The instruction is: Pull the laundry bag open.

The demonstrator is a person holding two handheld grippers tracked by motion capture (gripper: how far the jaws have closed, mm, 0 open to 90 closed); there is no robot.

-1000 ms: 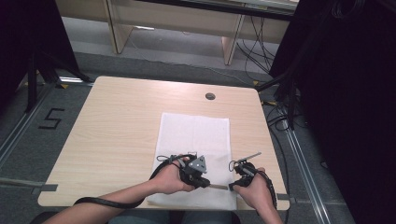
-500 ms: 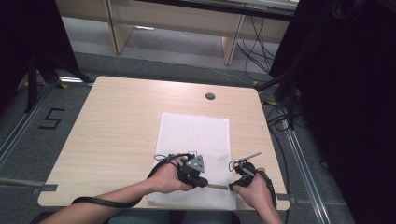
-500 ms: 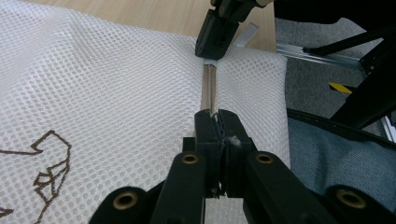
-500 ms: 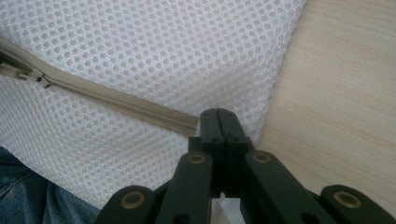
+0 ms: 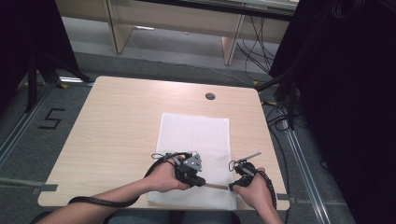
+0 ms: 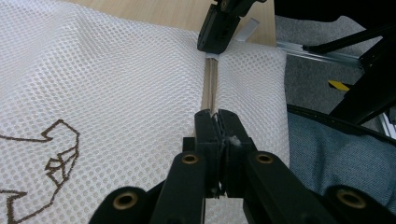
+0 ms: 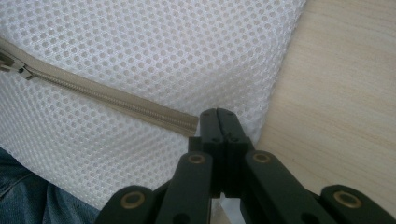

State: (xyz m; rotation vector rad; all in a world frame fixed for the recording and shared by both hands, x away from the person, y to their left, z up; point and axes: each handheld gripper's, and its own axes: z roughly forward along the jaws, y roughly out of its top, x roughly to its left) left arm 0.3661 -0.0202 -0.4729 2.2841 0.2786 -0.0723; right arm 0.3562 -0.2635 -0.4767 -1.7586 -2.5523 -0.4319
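Note:
A white mesh bag [image 5: 196, 135] lies flat on the wooden table [image 5: 116, 121], its beige zipper [image 5: 217, 186] running along the near edge. My left gripper [image 5: 204, 183] is shut at the zipper [image 6: 211, 88], apparently on its pull; the jaws [image 6: 217, 114] are pressed together there. My right gripper [image 5: 231, 186] is shut on the zipper's end at the bag's near right corner, and the left gripper view has it [image 6: 211, 49] at the strip's far end. In the right gripper view the jaws [image 7: 217, 112] pinch the zipper tape [image 7: 116, 98], and the slider [image 7: 14, 65] sits far left.
A brown outline logo [image 6: 56, 154] is stitched on the mesh. The table has a round cable hole [image 5: 210, 96] at its far side. The person's jeans [image 6: 327, 149] lie just below the near edge. Dark stands and cables [image 5: 289, 93] crowd the floor on the right.

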